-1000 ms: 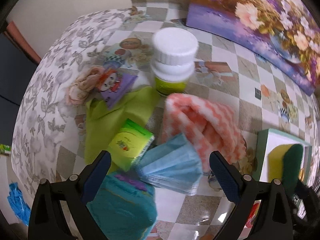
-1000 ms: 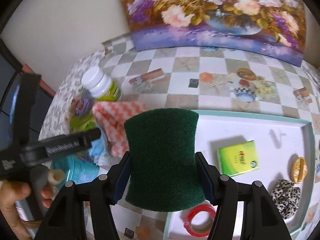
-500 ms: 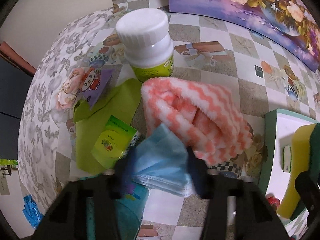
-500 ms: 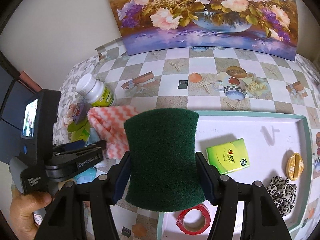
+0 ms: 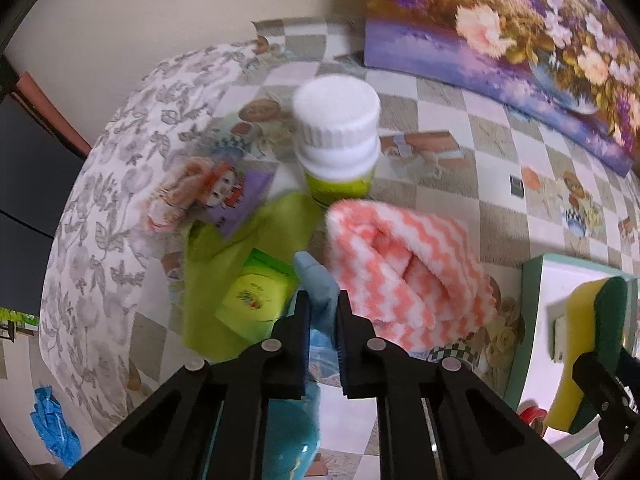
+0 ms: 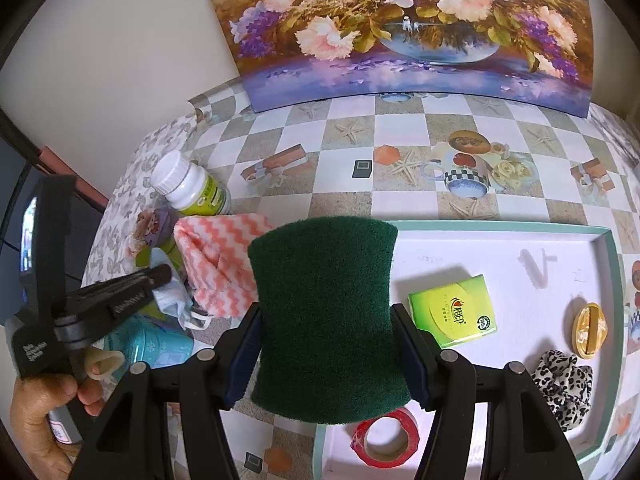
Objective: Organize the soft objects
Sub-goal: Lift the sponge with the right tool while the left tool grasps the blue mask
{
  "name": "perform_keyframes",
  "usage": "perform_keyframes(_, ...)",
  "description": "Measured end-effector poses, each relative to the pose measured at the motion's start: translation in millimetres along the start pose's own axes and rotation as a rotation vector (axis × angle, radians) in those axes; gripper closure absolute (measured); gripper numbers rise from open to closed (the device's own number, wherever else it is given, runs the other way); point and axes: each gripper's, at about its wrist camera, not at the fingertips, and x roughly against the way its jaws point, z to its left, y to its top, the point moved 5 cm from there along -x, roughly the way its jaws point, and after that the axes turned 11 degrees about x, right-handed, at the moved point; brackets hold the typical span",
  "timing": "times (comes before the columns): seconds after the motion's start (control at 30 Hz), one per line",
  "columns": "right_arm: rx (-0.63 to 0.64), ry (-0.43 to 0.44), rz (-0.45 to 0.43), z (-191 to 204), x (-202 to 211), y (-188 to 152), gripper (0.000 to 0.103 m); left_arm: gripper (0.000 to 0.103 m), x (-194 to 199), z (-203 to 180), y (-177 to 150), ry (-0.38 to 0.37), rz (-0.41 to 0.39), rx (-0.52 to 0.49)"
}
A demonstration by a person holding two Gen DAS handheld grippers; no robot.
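Our left gripper (image 5: 322,312) is closing on the blue face mask (image 5: 316,280), whose fabric sits pinched between the jaws near the tabletop's (image 6: 344,156) left edge. Around it things are crowded: the pink zigzag cloth (image 5: 400,264) touches the mask on its right, a green tissue packet (image 5: 256,296) lies on a lime cloth (image 5: 212,248) just to the left, and a white-capped bottle (image 5: 338,140) stands behind. A teal item (image 6: 152,344) lies nearer the front edge; we cannot tell what it is.

Our right gripper (image 6: 328,344) is clamped on the green scouring sponge (image 6: 324,312), held over the left rim of the white tray (image 6: 520,227). Inside the tray, a second green packet (image 6: 454,312) lies mid-floor, a yellow clip (image 6: 588,332) and a leopard scrunchie (image 6: 566,384) sit by the right wall, and a red tape roll (image 6: 386,436) lies at the front-left corner. The tray's far half is bare, as is the checked tabletop between the tray and the flower painting (image 6: 400,28) at the back edge.
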Motion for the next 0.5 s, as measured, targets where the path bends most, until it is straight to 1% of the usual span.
perform_keyframes(0.27, -0.007, 0.007, -0.009, -3, 4, 1, 0.038, 0.093, 31, 25, 15, 0.004, -0.092, 0.075)
perform_keyframes(0.5, -0.014, 0.007, -0.018, -7, 9, 1, 0.038, 0.093, 54, 46, 24, 0.027, -0.166, 0.132)
